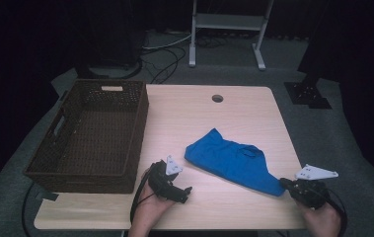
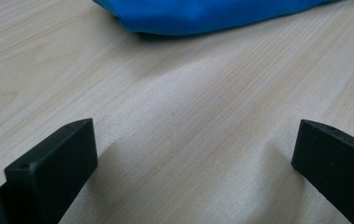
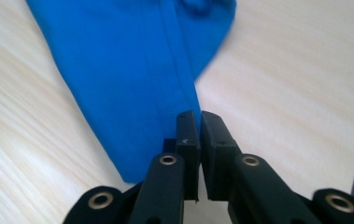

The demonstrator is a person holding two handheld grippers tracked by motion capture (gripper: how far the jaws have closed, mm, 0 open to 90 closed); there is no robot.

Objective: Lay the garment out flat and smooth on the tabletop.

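Down at the near edge, both hands hold their grippers low over the tabletop [image 1: 234, 113]. On the right gripper [image 3: 199, 122] the fingers are pressed together at the near corner of the blue cloth [image 1: 231, 160]; whether fabric is actually pinched, I cannot tell. The left gripper [image 1: 184, 193] rests short of the cloth, fingers [image 2: 53, 158] spread wide with bare wood between. With a wicker basket [image 1: 125, 133] at the left, folding or stowing looks likely; next the left needs to reach the cloth's edge.
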